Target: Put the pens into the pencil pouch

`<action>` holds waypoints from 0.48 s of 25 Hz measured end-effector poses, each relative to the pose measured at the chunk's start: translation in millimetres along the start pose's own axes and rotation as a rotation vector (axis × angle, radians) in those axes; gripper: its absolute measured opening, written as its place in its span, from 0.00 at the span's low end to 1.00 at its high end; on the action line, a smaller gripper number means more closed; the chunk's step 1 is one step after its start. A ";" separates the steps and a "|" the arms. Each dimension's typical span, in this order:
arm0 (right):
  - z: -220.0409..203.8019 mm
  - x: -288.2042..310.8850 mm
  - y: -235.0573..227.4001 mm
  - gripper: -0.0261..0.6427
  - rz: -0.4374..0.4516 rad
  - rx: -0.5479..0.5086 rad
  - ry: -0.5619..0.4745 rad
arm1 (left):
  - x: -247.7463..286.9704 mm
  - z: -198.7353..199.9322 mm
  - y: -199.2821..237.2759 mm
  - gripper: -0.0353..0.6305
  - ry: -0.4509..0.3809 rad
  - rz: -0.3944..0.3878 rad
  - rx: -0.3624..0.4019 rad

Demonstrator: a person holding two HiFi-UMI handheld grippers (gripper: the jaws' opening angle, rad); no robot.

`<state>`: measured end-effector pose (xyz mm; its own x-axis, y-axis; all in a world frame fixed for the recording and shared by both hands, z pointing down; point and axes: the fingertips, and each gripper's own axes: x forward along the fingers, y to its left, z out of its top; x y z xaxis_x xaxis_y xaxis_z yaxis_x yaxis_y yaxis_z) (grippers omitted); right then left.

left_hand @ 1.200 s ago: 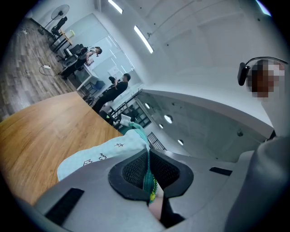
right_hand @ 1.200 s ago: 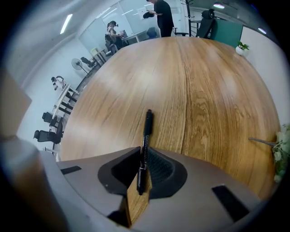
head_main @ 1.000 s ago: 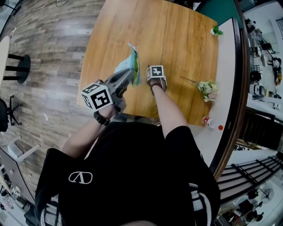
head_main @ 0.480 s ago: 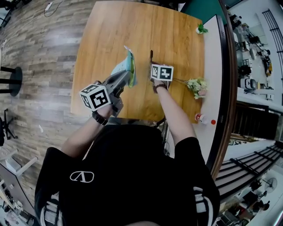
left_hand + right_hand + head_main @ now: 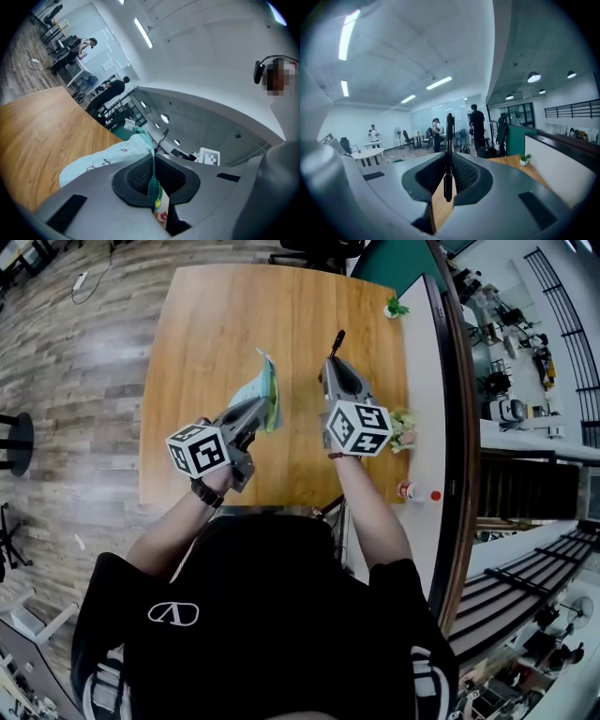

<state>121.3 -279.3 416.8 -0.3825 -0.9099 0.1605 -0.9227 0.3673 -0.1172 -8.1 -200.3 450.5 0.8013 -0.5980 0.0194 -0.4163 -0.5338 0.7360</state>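
Right gripper (image 5: 328, 364): clamped on black pen (image 5: 337, 338), now raised clear of the table (image 5: 206, 324) to frame centre. Left gripper (image 5: 259, 411): pinched shut on pouch (image 5: 262, 388) edge, just left of it. Insertion is judged imminent.

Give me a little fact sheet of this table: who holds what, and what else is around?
Left gripper: jaws shut on the light blue pencil pouch, held in the air
Right gripper: jaws shut on a black pen, pointing away from the person
Pen and pouch: apart, side by side; pen not yet in
Table: wooden
Other things: flower bunch and small potted plant at the right edge; red-capped bottle on the white counter
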 end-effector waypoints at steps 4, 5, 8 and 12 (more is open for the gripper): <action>58.8 -40.1 15.7 0.10 -0.014 -0.087 -0.224 | 6.2 1.4 -5.5 0.08 0.007 -0.017 0.005; 67.9 -49.7 19.6 0.10 -0.018 -0.118 -0.273 | 7.3 1.6 -7.0 0.08 0.008 -0.020 0.006; 75.8 -68.8 28.7 0.10 -0.033 -0.206 -0.382 | 9.2 3.7 -10.9 0.08 0.010 -0.033 0.008; 57.2 -72.5 22.3 0.10 -0.057 -0.165 -0.372 | 9.8 4.7 -14.5 0.08 0.013 -0.045 0.010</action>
<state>131.2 -216.2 346.4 -0.3147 -0.9265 -0.2065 -0.9489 0.3123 0.0450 3.7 -201.3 436.8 0.8248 -0.5655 -0.0049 -0.3838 -0.5662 0.7295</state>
